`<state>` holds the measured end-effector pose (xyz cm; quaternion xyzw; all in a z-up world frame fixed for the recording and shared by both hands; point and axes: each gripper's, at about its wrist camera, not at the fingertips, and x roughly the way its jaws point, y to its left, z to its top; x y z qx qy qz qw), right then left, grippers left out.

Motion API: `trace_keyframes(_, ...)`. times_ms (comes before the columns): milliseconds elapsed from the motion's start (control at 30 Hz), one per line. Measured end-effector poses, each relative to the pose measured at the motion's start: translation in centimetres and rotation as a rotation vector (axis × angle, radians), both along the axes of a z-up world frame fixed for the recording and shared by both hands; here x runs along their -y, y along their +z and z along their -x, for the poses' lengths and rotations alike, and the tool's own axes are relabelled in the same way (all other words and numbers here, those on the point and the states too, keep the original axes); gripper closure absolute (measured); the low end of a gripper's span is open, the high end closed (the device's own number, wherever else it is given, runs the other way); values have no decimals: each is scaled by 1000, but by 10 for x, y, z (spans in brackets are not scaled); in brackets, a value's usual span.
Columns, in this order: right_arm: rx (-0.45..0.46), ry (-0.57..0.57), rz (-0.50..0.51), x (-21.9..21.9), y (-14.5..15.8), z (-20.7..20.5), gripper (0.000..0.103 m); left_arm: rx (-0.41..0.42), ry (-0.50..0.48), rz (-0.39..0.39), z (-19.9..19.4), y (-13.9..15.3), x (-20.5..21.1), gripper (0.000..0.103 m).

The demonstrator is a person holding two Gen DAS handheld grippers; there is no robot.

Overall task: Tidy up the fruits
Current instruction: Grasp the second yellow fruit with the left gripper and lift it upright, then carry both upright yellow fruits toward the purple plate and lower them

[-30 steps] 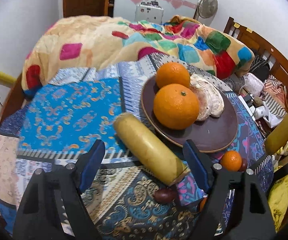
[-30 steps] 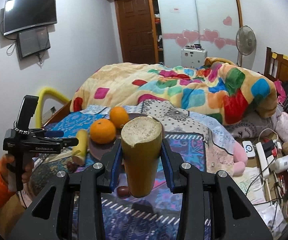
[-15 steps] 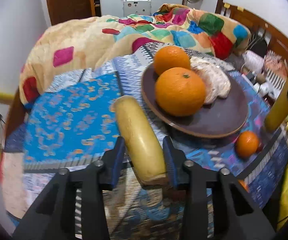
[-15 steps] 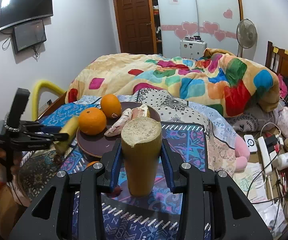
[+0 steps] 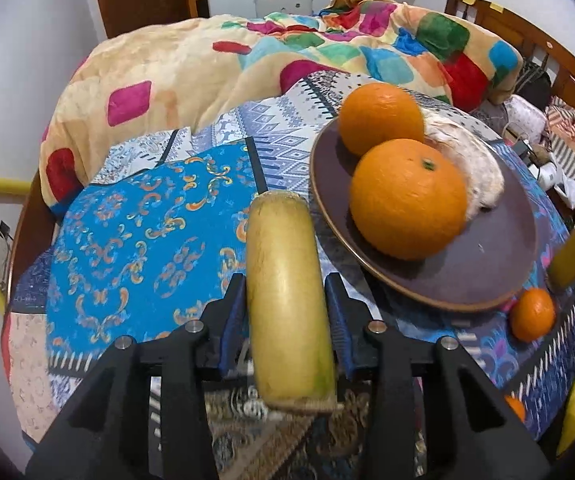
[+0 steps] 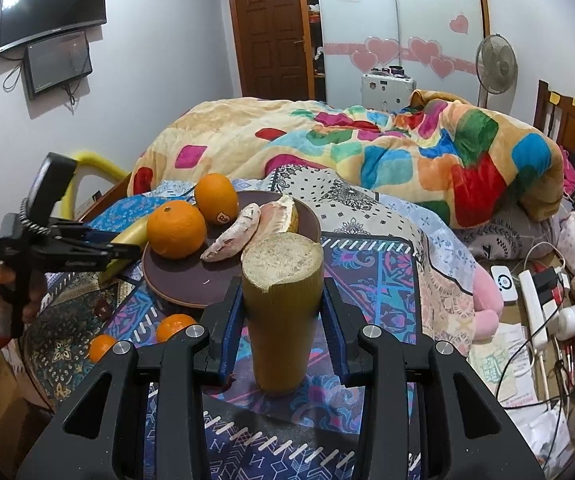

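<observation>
both hand-held grippers clamp smooth yellow cane cylinders: left (image 5: 289, 314), right (image 6: 283, 320), fibrous cut top.

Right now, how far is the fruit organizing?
Done: two oranges and pomelo segments lie on the brown plate. In hand: left gripper and right gripper each clamp a sugarcane piece. Left: small mandarins beside the plate.

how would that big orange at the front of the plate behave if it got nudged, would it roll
Probably. The front orange is round and rests on the plate only at its base, so it should roll easily. The second orange and the peeled segment behind it would likely stop it going back. Toward the plate's low rim, it could roll off.
</observation>
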<state>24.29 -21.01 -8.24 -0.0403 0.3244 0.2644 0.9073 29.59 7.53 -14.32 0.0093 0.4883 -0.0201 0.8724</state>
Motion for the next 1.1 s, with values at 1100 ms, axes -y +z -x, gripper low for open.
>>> trace_keyframes(1100, 80, -7, -45, -2, 37, 6, 69, 269, -115, 103, 49, 98, 64, 65)
